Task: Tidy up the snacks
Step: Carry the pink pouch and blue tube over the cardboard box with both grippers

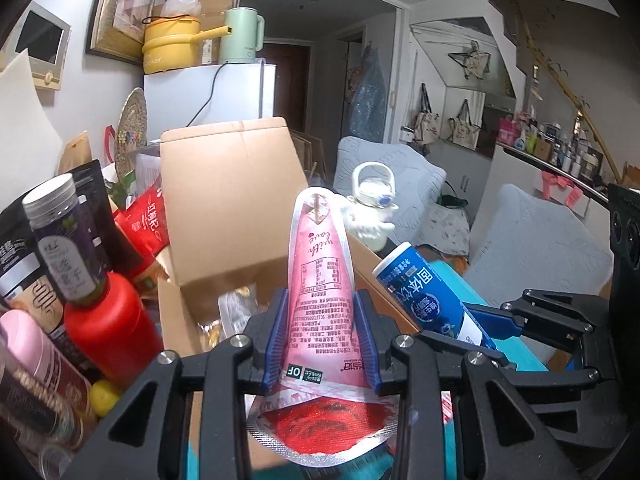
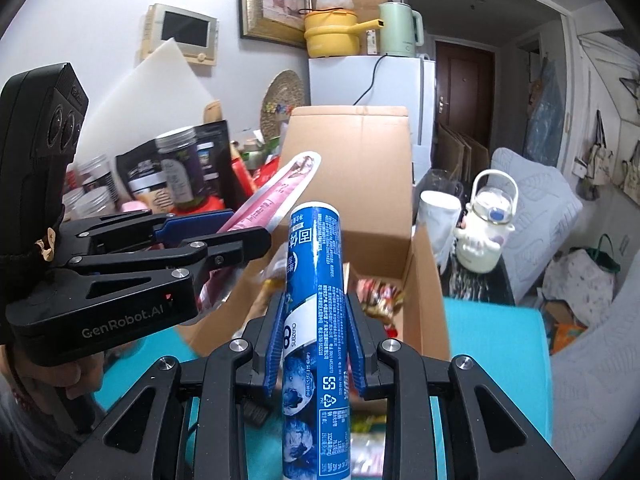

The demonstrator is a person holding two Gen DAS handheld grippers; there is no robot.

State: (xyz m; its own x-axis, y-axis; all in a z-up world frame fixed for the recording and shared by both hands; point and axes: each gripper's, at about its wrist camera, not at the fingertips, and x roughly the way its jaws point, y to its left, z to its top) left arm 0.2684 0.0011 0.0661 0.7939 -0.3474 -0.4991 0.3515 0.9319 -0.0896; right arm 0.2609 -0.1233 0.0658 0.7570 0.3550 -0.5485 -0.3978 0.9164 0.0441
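A cluttered room with a white fridge (image 1: 208, 92) at 11 o'clock is seen from the left wrist; the pink pouch (image 1: 320, 280) is pinched upright by the left gripper (image 1: 322, 344) above the open cardboard box (image 1: 232, 200), presumably for packing. From the right wrist, the blue tube (image 2: 316, 300) is clamped by the right gripper (image 2: 316, 344), the box lying at 12 o'clock.

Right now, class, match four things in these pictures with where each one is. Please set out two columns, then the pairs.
1. pink foil pouch
2. blue printed tube
3. yellow lidded pot
4. open brown cardboard box

A. on the white fridge
B. in the right tool
C. in the left tool
D. on the teal surface

Pairs: 1-C, 2-B, 3-A, 4-D.
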